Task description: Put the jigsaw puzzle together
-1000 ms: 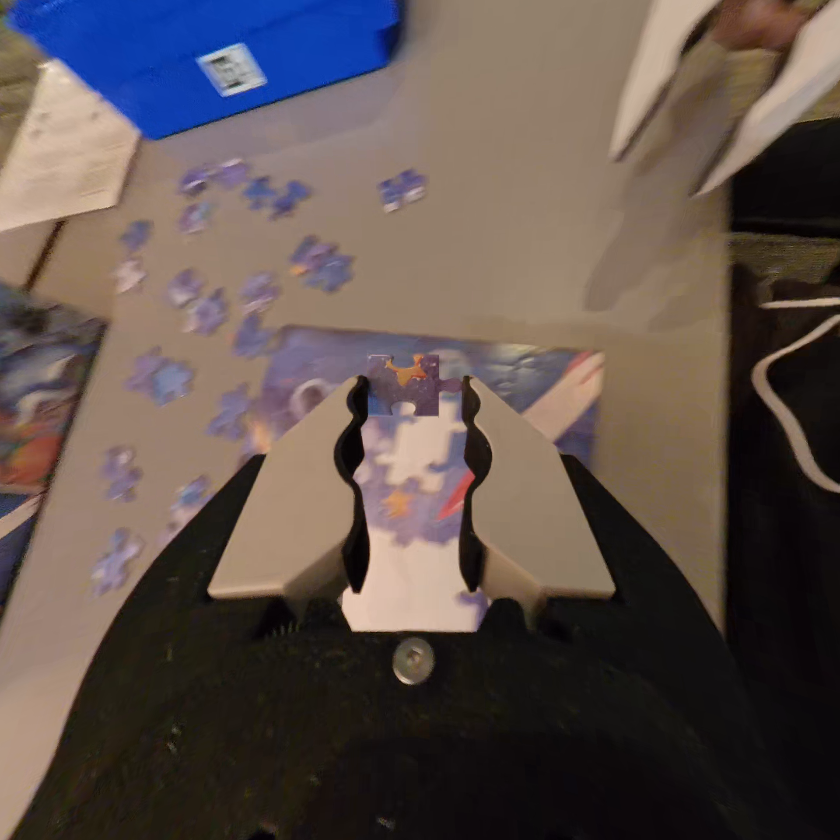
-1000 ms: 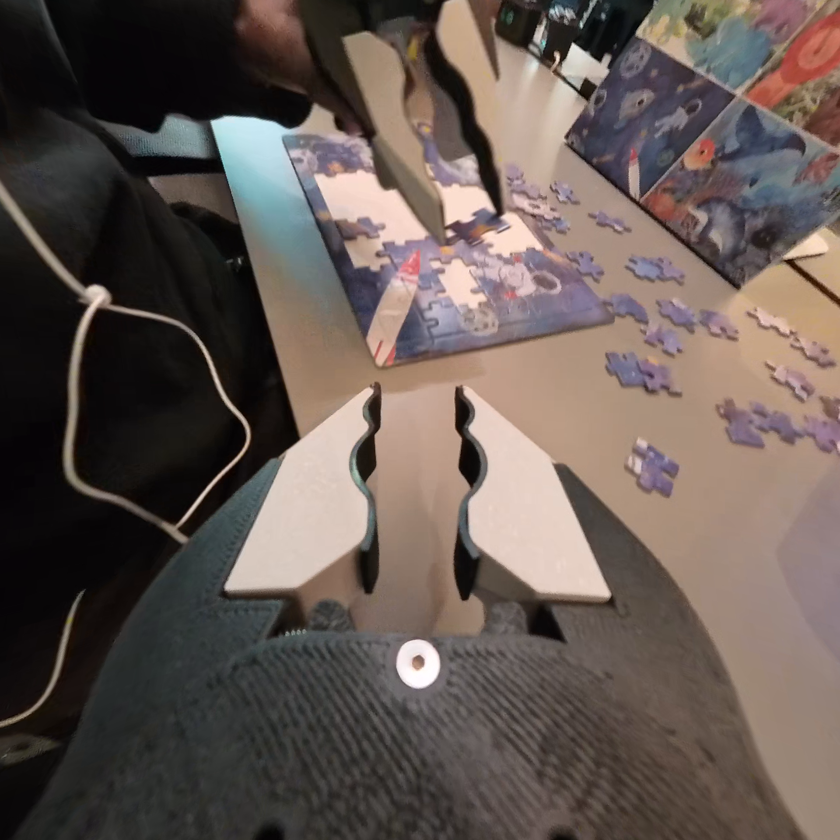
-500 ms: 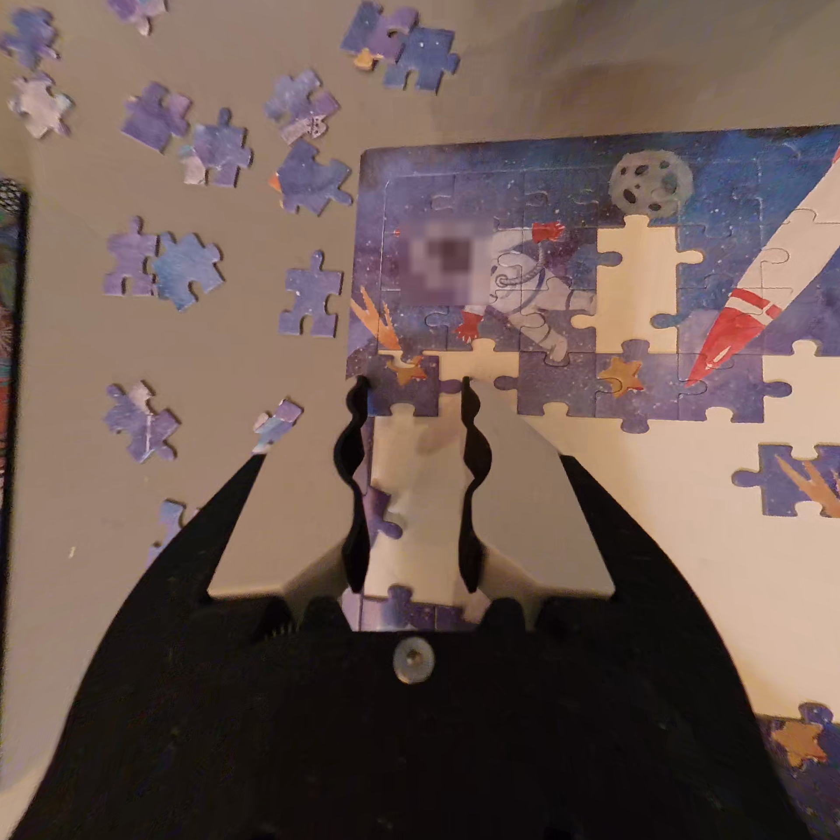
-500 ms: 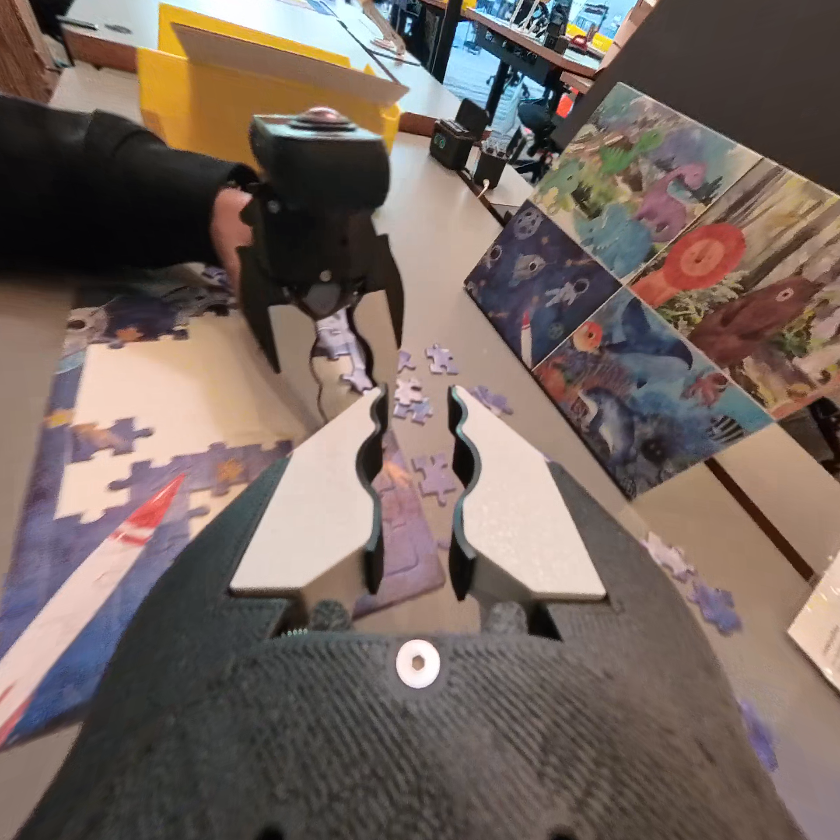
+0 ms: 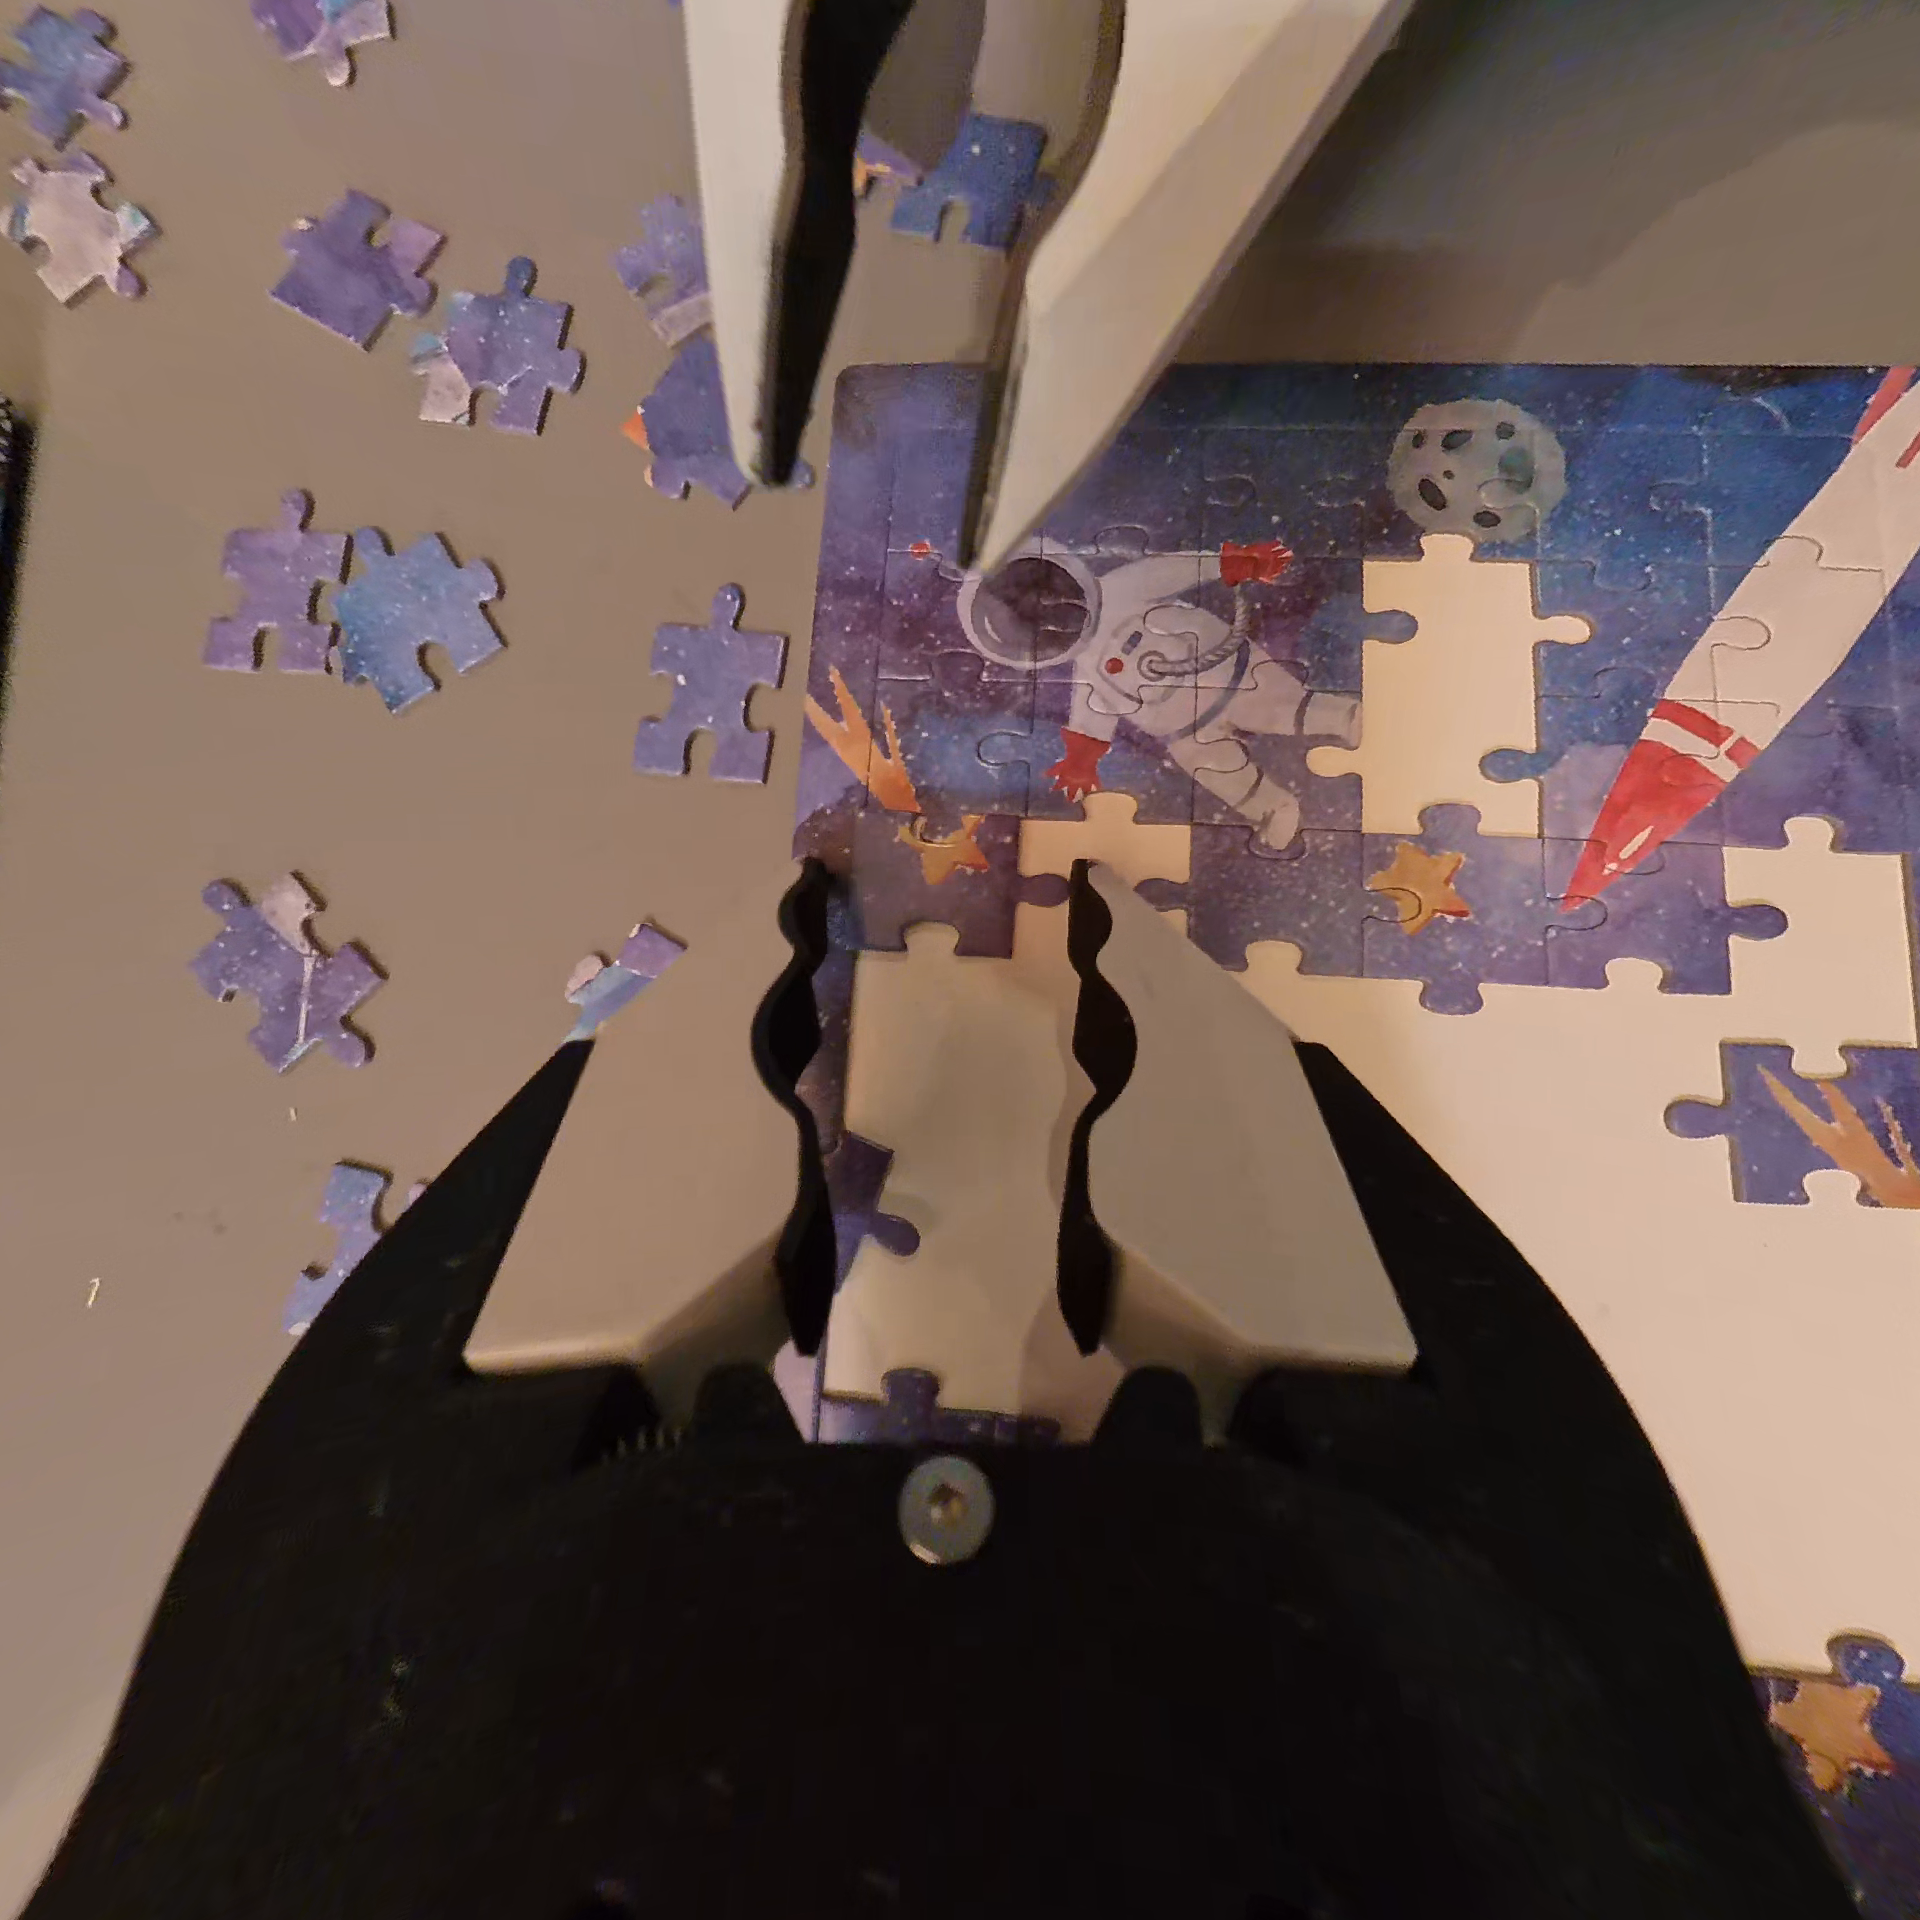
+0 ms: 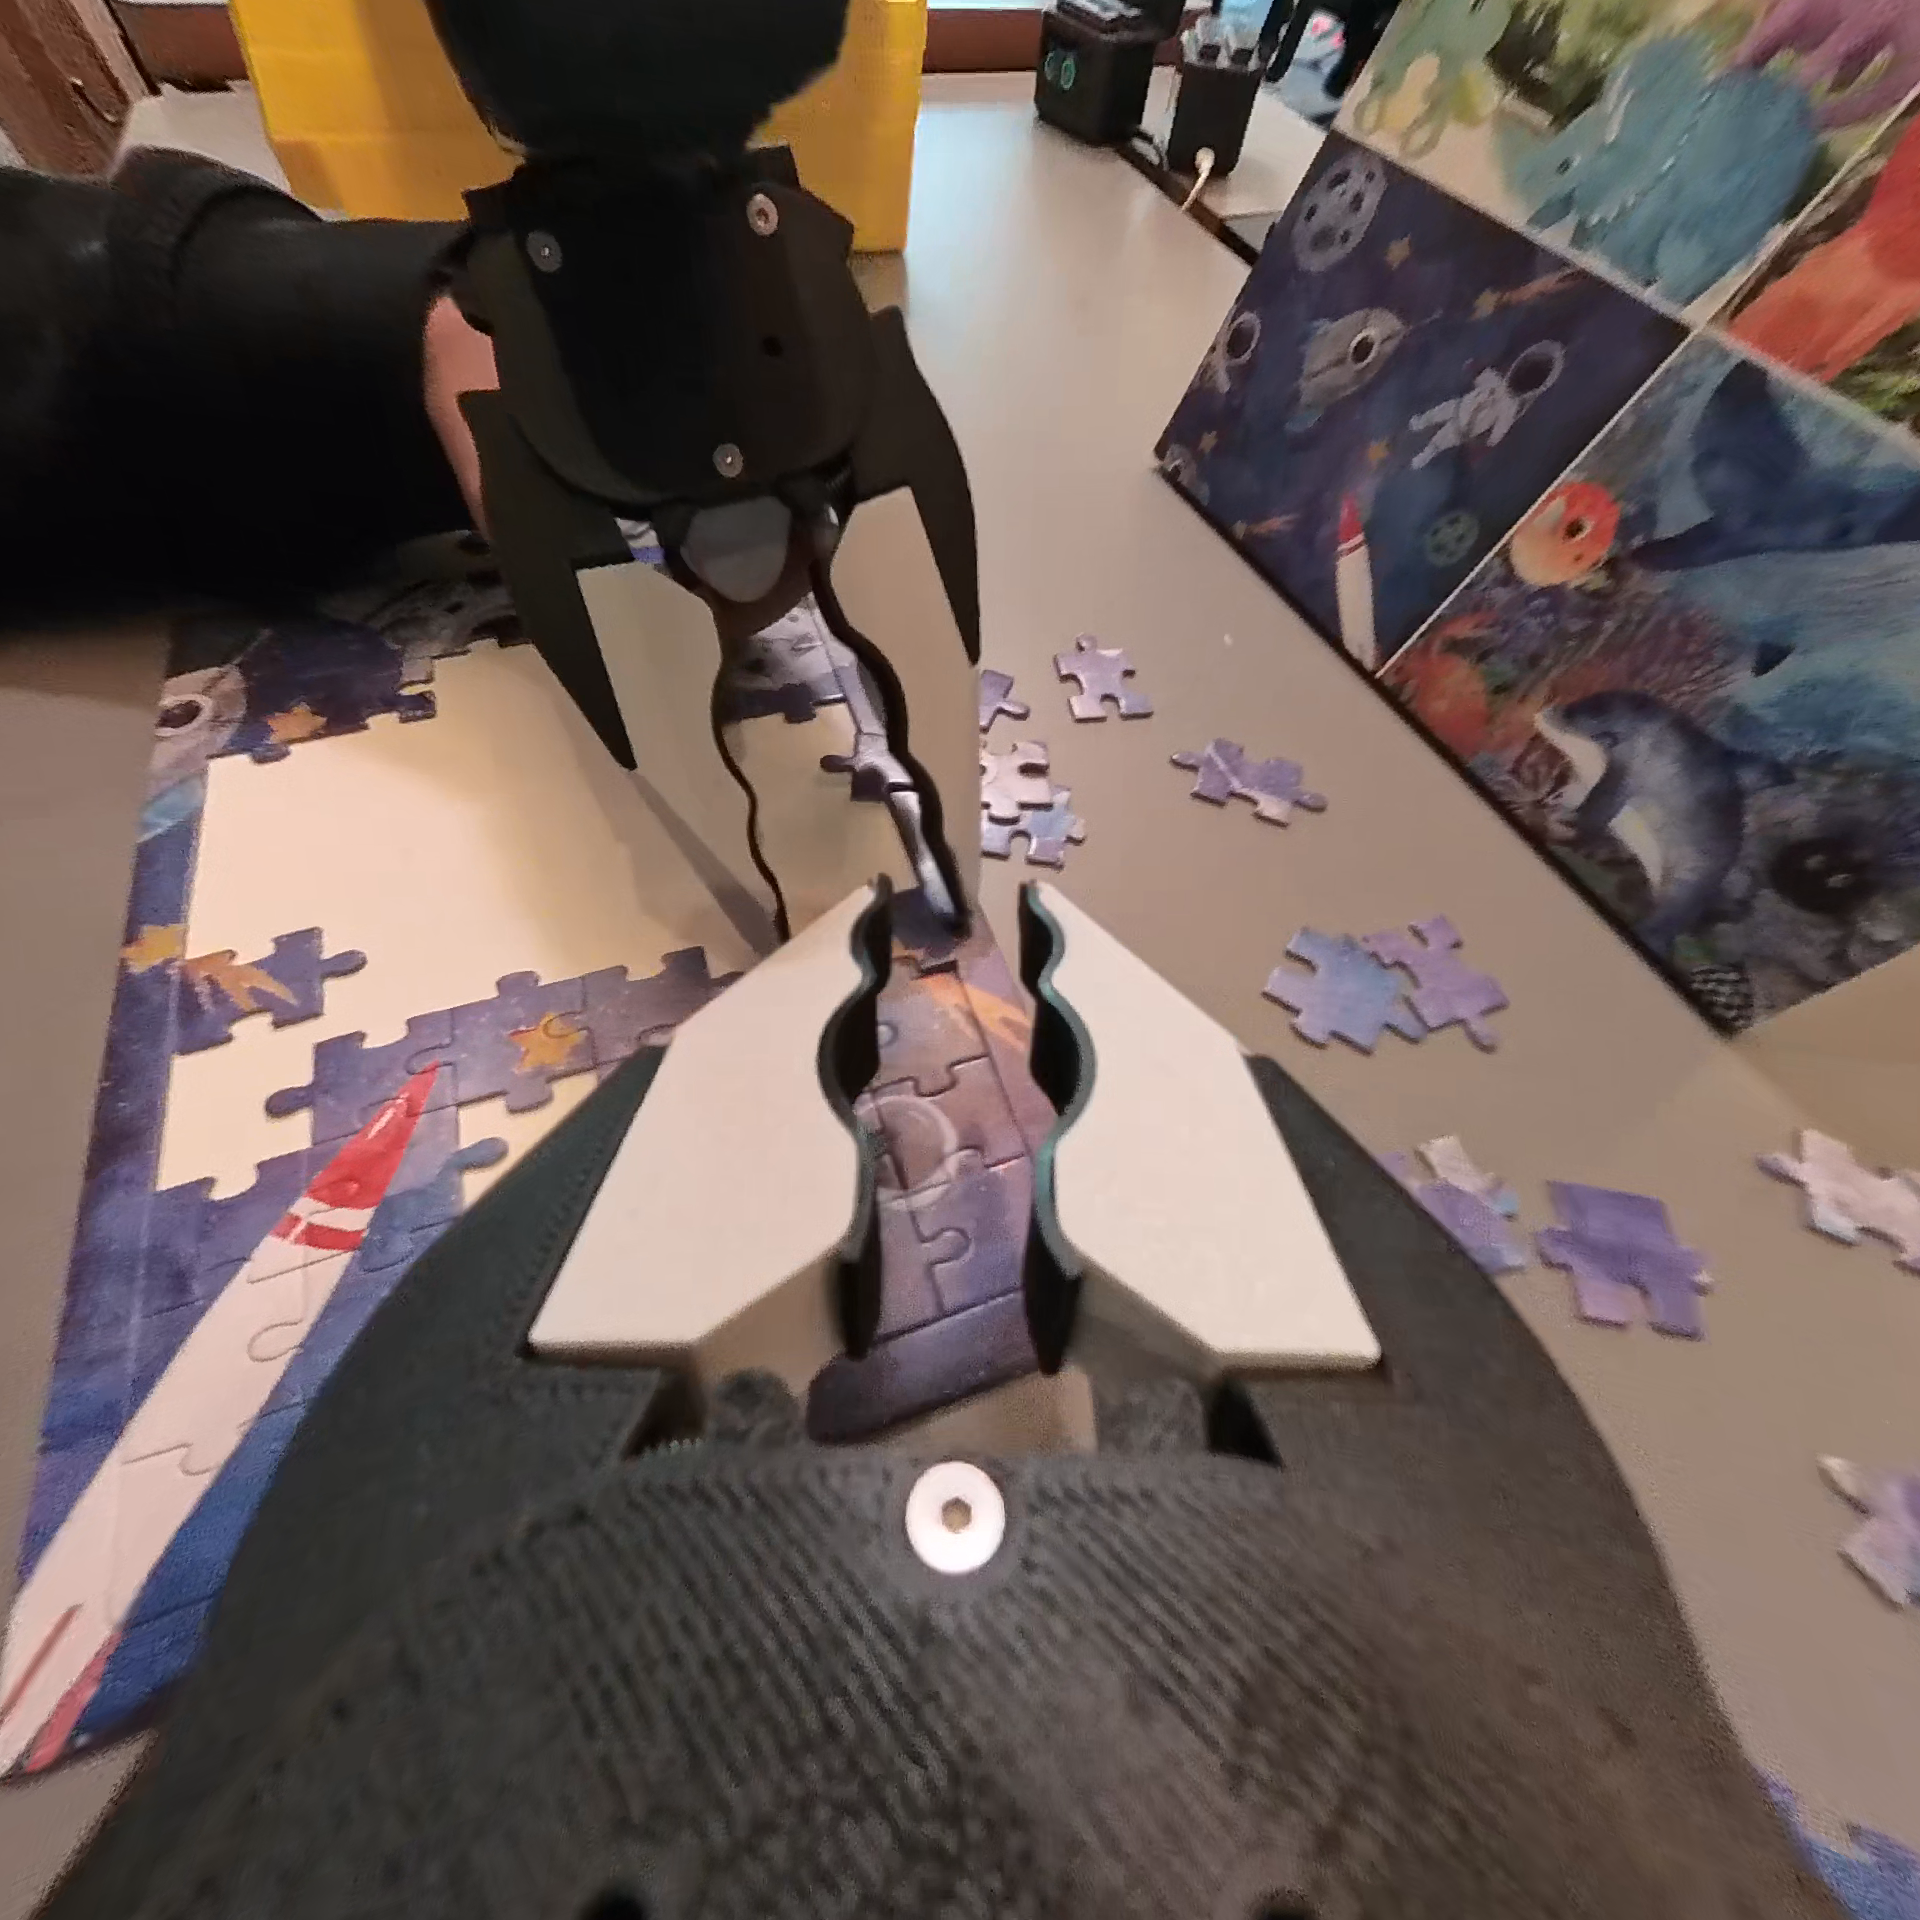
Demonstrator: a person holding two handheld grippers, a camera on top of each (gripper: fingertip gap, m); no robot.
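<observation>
Your left gripper (image 5: pixel 940 883) stands parted astride the star piece (image 5: pixel 935 878) seated at the puzzle (image 5: pixel 1195 499) edge, pads apparently clear of it, while your right gripper (image 6: pixel 951 899), narrowly parted and holding nothing, hovers over the same corner, loose pieces (image 5: pixel 416 613) alongside on the surface (image 5: pixel 520 935).

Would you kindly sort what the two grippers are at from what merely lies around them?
At the grippers:
- left gripper, jaws apart around the star piece lying in the puzzle board
- right gripper, jaws apart above the board's corner

Lying about:
- loose pieces
- picture panels
- yellow bin
</observation>
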